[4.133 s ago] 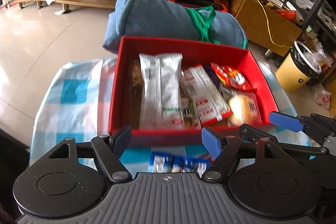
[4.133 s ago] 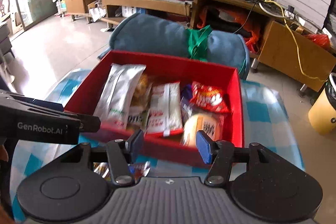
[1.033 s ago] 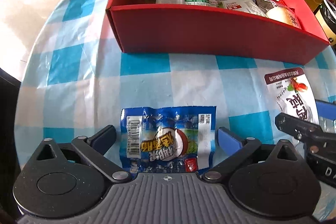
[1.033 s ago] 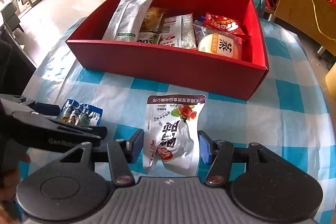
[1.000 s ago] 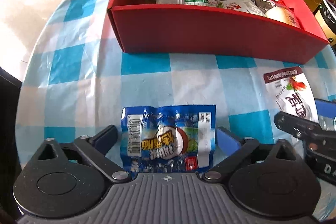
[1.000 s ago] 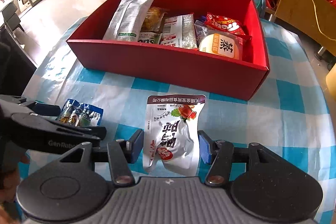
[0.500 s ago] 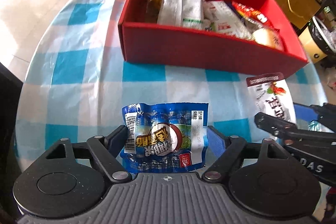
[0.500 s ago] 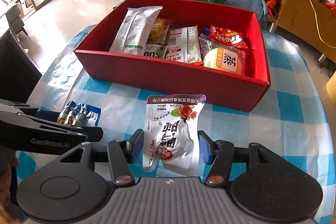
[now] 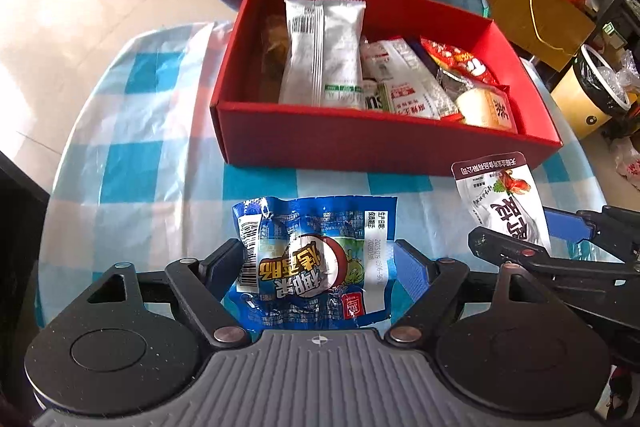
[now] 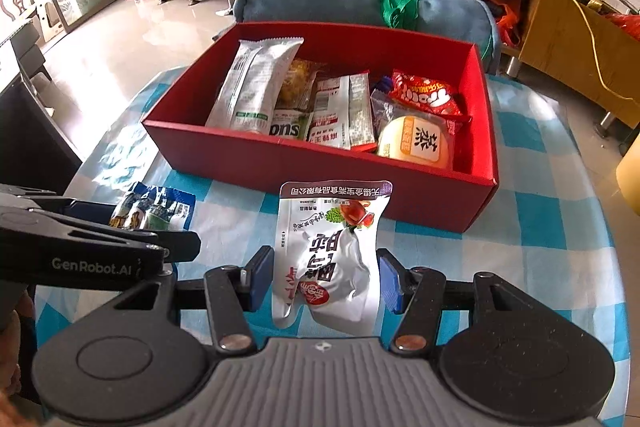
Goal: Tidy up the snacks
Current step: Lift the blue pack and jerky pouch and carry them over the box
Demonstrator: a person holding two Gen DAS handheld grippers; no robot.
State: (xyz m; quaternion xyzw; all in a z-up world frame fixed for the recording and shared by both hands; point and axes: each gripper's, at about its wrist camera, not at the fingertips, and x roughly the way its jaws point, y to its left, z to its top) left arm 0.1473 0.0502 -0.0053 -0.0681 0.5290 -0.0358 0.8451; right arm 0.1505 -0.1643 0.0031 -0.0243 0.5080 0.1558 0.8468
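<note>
- The left gripper (image 9: 316, 267) pinched a blue snack pack (image 9: 316, 263) between its blue pads, after its jaws had just been closing on it.
- The right gripper (image 10: 326, 281) pinched a white snack pouch (image 10: 332, 251) by its sides.
- Both packs were over the blue-and-white checked cloth (image 9: 132, 163), just in front of the red box (image 9: 360, 143).
- The red box was full of snacks, with a tall silver pack (image 9: 324, 55) on the left.
- A blue cushion (image 10: 320, 3) lay behind the box.

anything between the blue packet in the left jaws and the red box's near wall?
Nothing. In the left wrist view only bare checked tablecloth separates the blue packet from the red box.
</note>
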